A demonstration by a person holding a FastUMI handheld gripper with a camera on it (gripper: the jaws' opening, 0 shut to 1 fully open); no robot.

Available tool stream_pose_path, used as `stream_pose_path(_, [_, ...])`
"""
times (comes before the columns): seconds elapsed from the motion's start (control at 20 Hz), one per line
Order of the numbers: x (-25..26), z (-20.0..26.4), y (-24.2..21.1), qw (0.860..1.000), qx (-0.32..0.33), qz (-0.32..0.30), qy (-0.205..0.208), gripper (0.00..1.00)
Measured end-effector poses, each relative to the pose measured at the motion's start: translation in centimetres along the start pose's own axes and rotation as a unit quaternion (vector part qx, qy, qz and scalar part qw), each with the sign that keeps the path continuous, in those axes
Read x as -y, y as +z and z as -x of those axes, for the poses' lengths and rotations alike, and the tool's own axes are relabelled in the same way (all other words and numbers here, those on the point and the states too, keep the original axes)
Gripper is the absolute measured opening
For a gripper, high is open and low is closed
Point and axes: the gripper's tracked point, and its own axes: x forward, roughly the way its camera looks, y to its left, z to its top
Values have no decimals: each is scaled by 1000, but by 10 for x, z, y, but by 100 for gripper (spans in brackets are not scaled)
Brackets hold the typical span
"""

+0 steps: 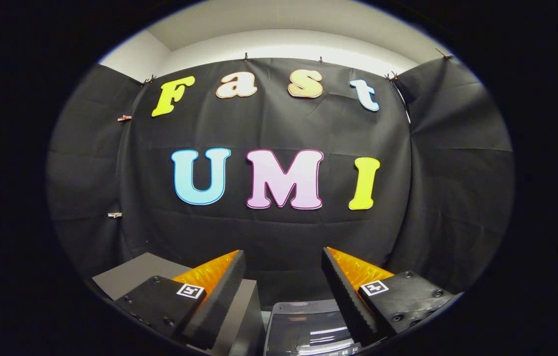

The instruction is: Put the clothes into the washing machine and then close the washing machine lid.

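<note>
Two fingers, spread wide, nothing between them: the jaws (284, 267) hold no cloth and touch nothing. They hang up in the air, aimed at the black cloth wall (279, 232) of the booth rather than down at the work.

Below the gap, between the fingers and a bit toward the right one, sits the washing machine (308, 329). What shows is its top: a glossy, see-through panel with light glinting off it, which I read as the lid. It looks to be lying flat, so probably shut, but only a slice of it shows and I can't tell for sure. Can't see into the drum either.

Left of the machine, under the left finger, a grey box (133, 274) with a flat top; could be a stand or part of the surface, too little showing to tell.

Clothes: none to be seen from this angle.

Step in hand: can't pin it. Empty jaws held high over a lid that seems down fits two cases, either clothes are lying somewhere out of sight waiting to go in, or they are in the drum and the lid has been put down over them. Any next move calls for tilting down to check the lid and find the clothes.
</note>
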Motion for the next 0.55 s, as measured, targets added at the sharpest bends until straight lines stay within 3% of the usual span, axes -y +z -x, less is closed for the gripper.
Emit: stream_pose_path(0.55, [1, -2, 1, 1000, -3, 7, 9, 99])
